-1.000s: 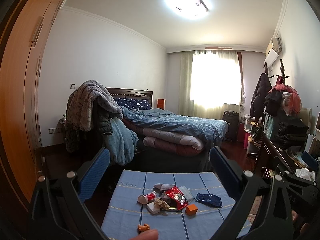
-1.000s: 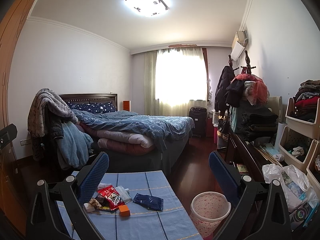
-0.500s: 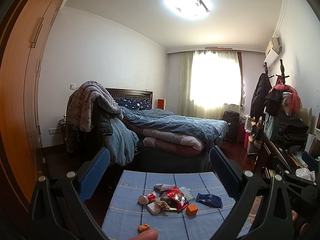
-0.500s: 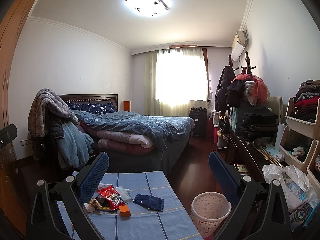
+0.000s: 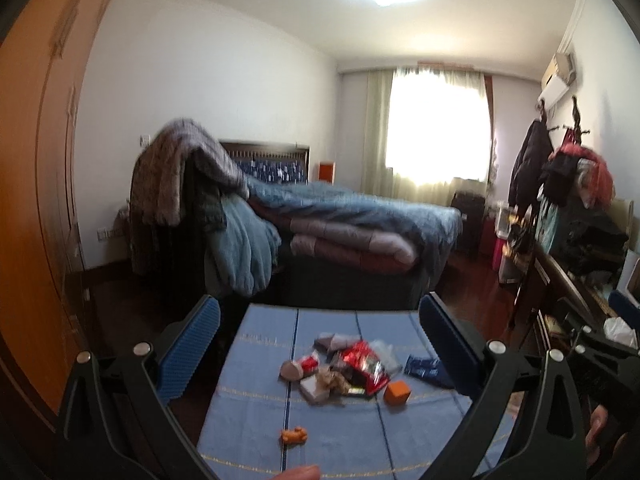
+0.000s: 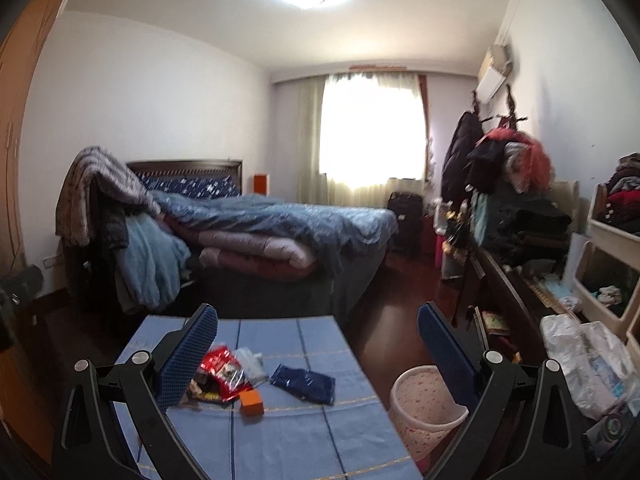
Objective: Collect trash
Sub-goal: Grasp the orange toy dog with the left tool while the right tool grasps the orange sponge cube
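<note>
Both tools are held above the near edge of a low table covered in a blue striped cloth (image 5: 248, 420), and each has its jaws spread wide with nothing between them. The left gripper (image 5: 320, 320) faces the litter squarely: directly ahead and below its open jaws, nearest first, lie a small orange crumpled scrap (image 5: 294, 435), then an orange cube-shaped box (image 5: 397, 392) slightly right of centre, then the main heap around a red foil snack bag (image 5: 362, 368), whose long axis runs away from the tool and slightly left. To the right of that heap, close under the right finger, lies a flat dark blue sachet (image 5: 424, 368). The right gripper (image 6: 318, 320) is offset: the same heap sits low and left of its centre line, partly behind its left finger (image 6: 188, 356), while the dark blue sachet lies just left of centre with its long axis crosswise. A pale pink speckled plastic waste bin (image 6: 426, 404) stands on the floor beside the table's right edge, below the right finger of this tool. In judgement, the left tool is better aligned for the heap, and the right tool is nearer the sachet and bin. Nothing stands between either tool and the litter. Beyond the table stands a bed with a blue quilt (image 6: 280, 220), well apart.
</note>
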`<state>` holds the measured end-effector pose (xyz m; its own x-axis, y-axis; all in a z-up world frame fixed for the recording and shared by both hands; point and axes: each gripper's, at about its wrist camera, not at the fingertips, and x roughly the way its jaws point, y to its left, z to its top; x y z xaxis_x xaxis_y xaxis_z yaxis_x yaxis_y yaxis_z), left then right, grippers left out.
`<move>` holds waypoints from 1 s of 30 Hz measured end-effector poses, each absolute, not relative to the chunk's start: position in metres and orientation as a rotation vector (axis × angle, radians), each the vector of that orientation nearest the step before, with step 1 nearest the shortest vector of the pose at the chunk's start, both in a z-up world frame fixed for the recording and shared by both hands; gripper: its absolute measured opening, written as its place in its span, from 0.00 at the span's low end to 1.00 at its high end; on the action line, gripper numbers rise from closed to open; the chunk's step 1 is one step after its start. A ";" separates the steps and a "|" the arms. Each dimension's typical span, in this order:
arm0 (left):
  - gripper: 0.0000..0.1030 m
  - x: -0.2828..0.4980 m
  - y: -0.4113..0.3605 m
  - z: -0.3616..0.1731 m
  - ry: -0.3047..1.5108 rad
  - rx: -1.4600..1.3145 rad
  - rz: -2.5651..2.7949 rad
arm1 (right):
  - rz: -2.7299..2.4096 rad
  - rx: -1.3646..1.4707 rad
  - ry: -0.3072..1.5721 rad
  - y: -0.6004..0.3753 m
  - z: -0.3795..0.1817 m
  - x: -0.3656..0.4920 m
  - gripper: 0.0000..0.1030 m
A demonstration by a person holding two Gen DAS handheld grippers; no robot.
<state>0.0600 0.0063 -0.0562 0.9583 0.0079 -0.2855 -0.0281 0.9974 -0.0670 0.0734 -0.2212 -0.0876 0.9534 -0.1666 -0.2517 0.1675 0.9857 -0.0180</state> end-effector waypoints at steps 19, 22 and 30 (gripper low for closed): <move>0.97 0.209 0.035 -0.305 0.863 -0.037 0.093 | -0.028 -0.010 0.606 -0.213 -0.203 0.184 0.97; 0.96 0.222 0.038 -0.329 0.914 -0.056 0.098 | -0.005 0.023 0.674 -0.215 -0.219 0.199 0.97; 0.80 0.231 0.037 -0.348 0.958 -0.056 0.100 | 0.020 0.042 0.762 -0.210 -0.246 0.227 0.97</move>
